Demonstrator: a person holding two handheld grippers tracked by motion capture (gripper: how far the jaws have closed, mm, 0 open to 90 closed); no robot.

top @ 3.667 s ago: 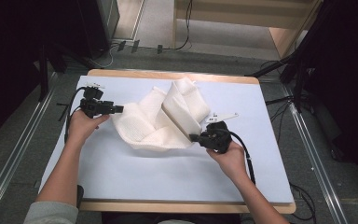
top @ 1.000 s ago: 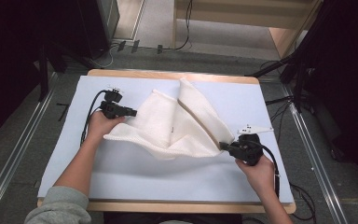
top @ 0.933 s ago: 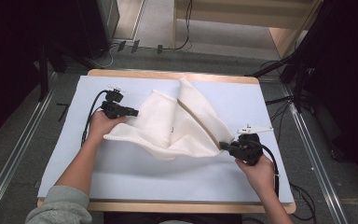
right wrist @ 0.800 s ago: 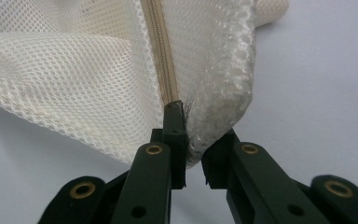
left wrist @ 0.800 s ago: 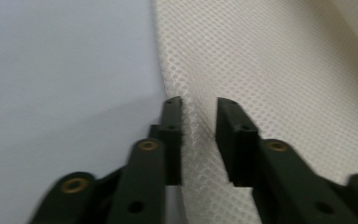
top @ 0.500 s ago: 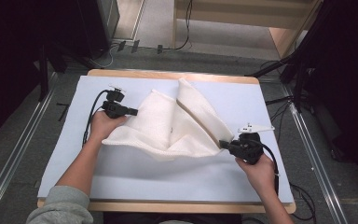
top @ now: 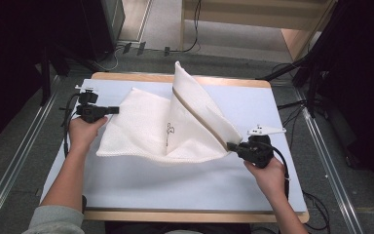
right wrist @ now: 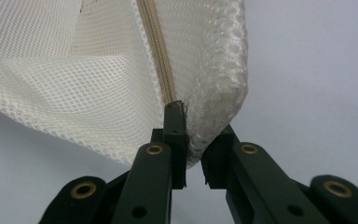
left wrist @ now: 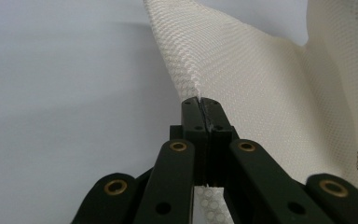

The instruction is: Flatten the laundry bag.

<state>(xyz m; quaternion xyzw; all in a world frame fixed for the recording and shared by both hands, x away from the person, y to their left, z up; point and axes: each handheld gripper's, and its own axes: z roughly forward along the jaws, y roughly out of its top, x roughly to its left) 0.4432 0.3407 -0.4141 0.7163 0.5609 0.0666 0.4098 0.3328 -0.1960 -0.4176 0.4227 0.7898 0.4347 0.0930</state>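
From above, much of the white mesh bag (top: 175,126) hides its own underside, and a small dark mark near its middle is too small to read; my forearms are cut off at the bottom edge of the high view. In the left gripper view the jaws cover the pinched corner, and a strip of mesh shows below them, between the arms. The bag lies across the middle of the pale sheet (top: 175,180) on the table (top: 195,216), one fold standing up toward the far edge, with a tan zipper (top: 199,114) running down that fold to my right gripper (top: 233,146). Bare sheet stays open in front of the bag, on my side, and to the far right corner; the bag's far fold comes close to the table's back edge. Cables (top: 67,122) trail from my left gripper (top: 113,110) near the table's left edge. My left gripper holds the bag's left corner, its jaws pressed fully together on the mesh (left wrist: 242,93), the cloth rising from the tips. My right gripper (right wrist: 193,140) grips the bag's right corner at the end of the zipper (right wrist: 156,51): the thick bunched edge of the mesh (right wrist: 214,70) sits wedged between the jaws, which stand slightly apart around it, the left jaw's tip touching the zipper's end.
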